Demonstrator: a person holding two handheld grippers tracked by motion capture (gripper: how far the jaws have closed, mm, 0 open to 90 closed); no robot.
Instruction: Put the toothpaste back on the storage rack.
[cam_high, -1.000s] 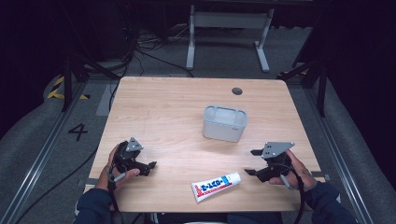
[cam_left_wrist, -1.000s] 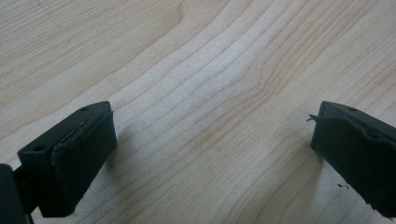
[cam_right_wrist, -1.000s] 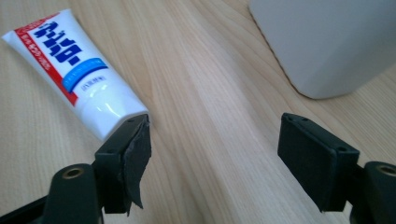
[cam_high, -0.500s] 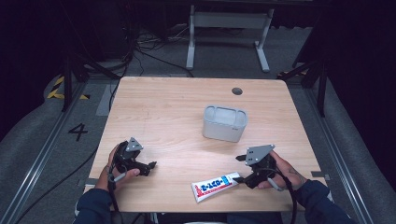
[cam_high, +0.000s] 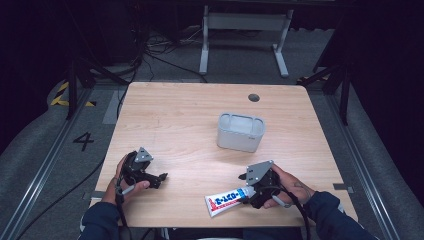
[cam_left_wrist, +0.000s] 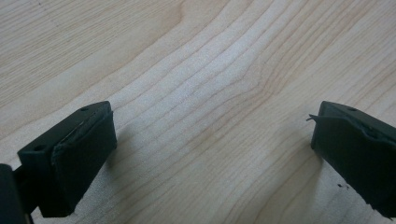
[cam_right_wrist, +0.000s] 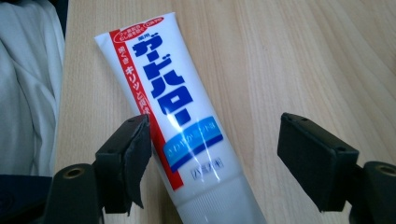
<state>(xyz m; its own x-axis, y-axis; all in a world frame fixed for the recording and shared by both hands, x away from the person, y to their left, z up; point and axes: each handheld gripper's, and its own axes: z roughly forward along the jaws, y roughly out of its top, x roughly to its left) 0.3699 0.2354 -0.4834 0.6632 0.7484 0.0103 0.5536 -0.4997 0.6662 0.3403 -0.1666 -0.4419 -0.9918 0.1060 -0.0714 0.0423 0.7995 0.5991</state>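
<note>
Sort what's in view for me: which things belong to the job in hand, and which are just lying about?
In the job:
- toothpaste tube, lying flat near the table's front edge
- right gripper, jaws open either side of the tube
- grey container, empty, probably the destination

Lying about:
- left gripper, open over bare table
- metal stand on the floor beyond

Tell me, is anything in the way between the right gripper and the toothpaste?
No, nothing visible is in the way. The right gripper is open with its fingers on either side of the toothpaste, which lies flat on the table. One finger looks right beside the tube.
</note>
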